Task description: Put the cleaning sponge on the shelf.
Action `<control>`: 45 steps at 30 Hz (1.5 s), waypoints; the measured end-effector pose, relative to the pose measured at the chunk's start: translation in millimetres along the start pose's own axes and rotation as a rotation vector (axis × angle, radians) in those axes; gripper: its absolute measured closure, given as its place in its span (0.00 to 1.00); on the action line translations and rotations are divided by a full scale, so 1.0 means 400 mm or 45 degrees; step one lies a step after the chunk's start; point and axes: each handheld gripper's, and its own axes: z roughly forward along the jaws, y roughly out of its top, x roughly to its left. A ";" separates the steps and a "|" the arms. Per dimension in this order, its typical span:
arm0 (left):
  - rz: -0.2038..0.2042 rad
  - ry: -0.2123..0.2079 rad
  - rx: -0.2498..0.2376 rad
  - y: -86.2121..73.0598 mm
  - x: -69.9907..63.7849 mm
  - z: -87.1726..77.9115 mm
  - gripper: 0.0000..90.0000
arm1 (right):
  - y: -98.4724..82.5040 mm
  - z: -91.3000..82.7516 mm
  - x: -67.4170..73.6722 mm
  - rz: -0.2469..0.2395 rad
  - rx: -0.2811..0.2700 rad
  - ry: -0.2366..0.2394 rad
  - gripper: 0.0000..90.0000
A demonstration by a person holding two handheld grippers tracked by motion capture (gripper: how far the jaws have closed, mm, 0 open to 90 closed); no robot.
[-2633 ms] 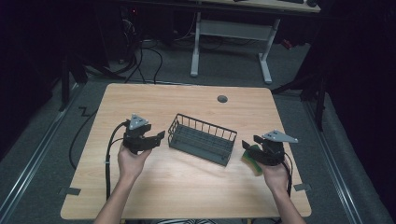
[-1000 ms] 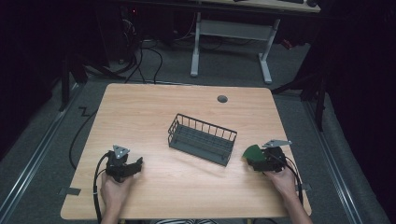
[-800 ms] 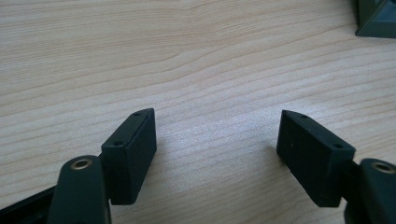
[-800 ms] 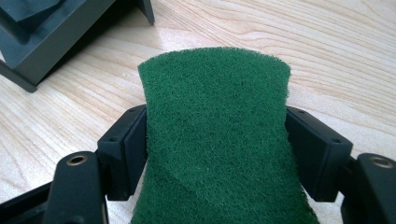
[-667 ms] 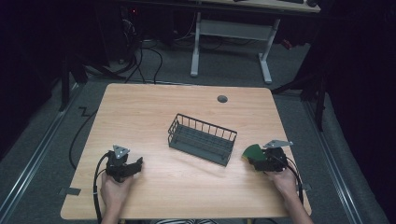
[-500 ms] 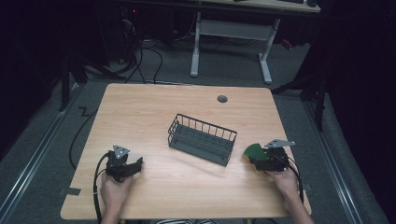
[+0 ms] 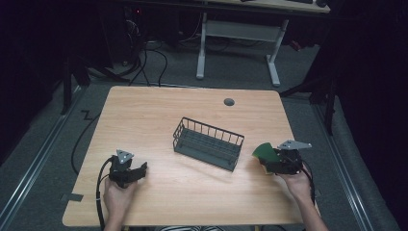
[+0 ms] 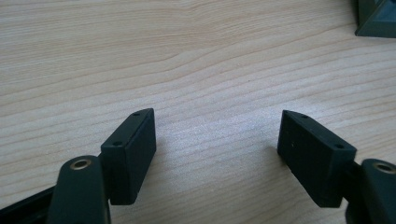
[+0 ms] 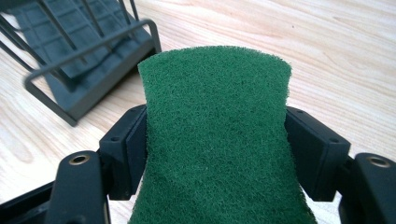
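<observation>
Green sponge (image 9: 217, 135) pinched by its sides in right tool (image 9: 217, 149), jaws just closed on it, just right of wire basket (image 7: 208, 143) above worktop (image 7: 192, 192). Left tool (image 8: 217, 140) wide, empty. Likely light, soft, squashy; best gripped mid-sides, gently.

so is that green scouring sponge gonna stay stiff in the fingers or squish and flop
Probably squishes: the green scouring sponge is pinched in at the sides where the right gripper clamps it. Its free end holds its shape rather than drooping, so it's likely not floppy. The fibrous face looks grippy, so a slip seems unlikely, and it's likely light.
</observation>
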 end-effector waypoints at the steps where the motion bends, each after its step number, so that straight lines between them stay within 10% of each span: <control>1: 0.000 0.000 0.000 0.000 0.000 0.000 0.32 | 0.004 -0.003 0.000 -0.004 -0.006 0.003 0.33; 21: 0.003 -0.001 -0.002 0.000 -0.001 0.000 0.32 | 0.111 -0.069 0.026 -0.048 -0.107 0.100 0.33; 45: 0.008 -0.007 -0.001 -0.001 -0.003 -0.001 0.32 | 0.299 -0.047 0.098 -0.207 -0.143 0.206 0.33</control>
